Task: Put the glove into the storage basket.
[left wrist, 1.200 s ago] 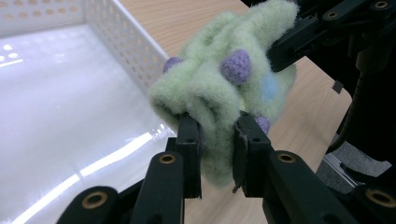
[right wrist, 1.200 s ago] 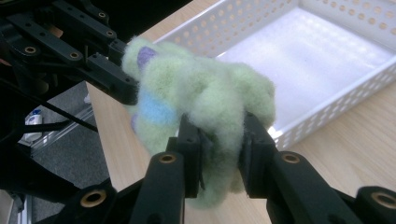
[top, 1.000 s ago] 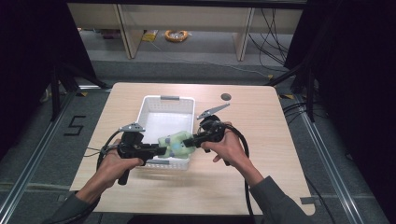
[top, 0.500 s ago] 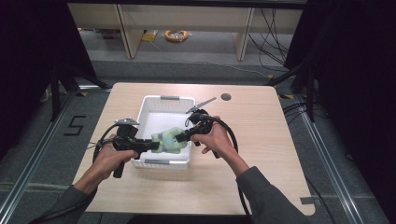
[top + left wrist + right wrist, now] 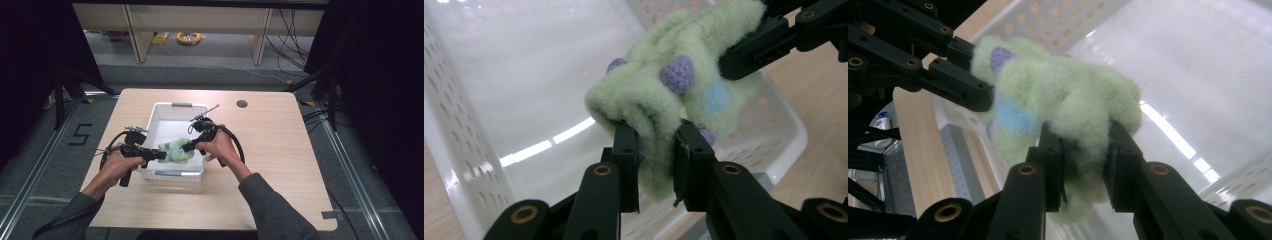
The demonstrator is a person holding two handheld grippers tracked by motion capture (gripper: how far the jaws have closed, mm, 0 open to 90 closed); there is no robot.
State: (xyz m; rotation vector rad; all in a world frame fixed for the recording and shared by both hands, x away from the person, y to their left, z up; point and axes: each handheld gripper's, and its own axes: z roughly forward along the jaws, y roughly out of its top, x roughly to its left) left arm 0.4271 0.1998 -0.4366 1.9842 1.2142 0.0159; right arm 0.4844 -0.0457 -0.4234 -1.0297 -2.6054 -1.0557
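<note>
**Both jaws pinch one fluffy green toy over the white basket**

Jaws of the left gripper [image 5: 651,150] stand narrowly parted and are clamped on a fold of the green plush toy [image 5: 674,95], the soft fabric bulging out above and below the pads. Jaws of the right gripper [image 5: 1080,150] are set at much the same narrow gap and squeeze another fold of the same toy [image 5: 1058,95] from the opposite side. In each gripper view the other gripper's black jaws reach in from the top corner and bite into the far end of the toy.

From the high view, the left gripper [image 5: 154,155] comes in from the left and the right gripper [image 5: 187,146] from the right, with the plush toy [image 5: 175,150] stretched between them. The toy is pale green and fuzzy, with small purple knobs and a light blue patch on it. It hangs within the near half of the white basket [image 5: 172,107], close to the basket's front wall; whether it touches the basket floor I cannot tell.

The basket is a rectangular plastic one with perforated walls and stands on the wooden surface [image 5: 280,150], towards its left half. A person's hands hold both grippers, the forearms in grey sleeves entering from the bottom edge, and a black cable loops from each gripper.
</note>
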